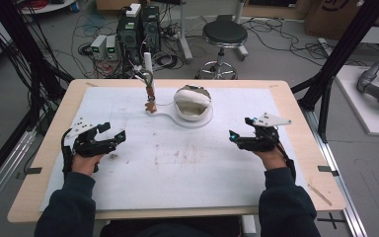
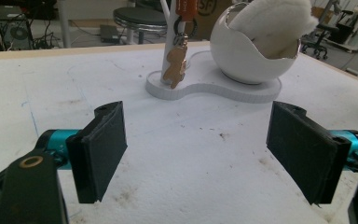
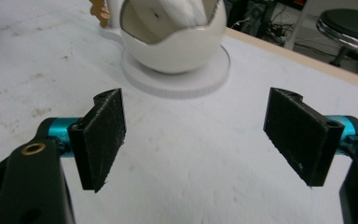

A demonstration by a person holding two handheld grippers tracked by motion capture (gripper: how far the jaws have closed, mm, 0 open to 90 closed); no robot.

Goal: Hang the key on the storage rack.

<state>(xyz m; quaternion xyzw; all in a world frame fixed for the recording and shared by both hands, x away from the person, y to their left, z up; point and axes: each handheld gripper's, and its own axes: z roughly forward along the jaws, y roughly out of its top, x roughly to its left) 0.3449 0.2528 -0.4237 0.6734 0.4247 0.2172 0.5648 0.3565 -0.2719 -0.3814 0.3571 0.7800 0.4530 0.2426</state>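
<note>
Both tongs, left (image 1: 109, 133) and right (image 1: 240, 132), gape wide and hold nothing, resting near the left and right edges of the surface (image 1: 177, 168). Toward the far edge, midway, stand one bowl (image 1: 193, 101) with one white cloth (image 2: 270, 23) inside and one keychain (image 1: 150, 101) hanging on one post (image 1: 148, 66). Nothing looks begun; reaching and grasping are all left.

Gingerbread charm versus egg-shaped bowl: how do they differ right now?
The gingerbread charm is small, flat and tan; the egg-shaped bowl is large, round and white. The charm hangs beside the white post, while the bowl sits on the base with white plush inside. Both share that one white base.
</note>
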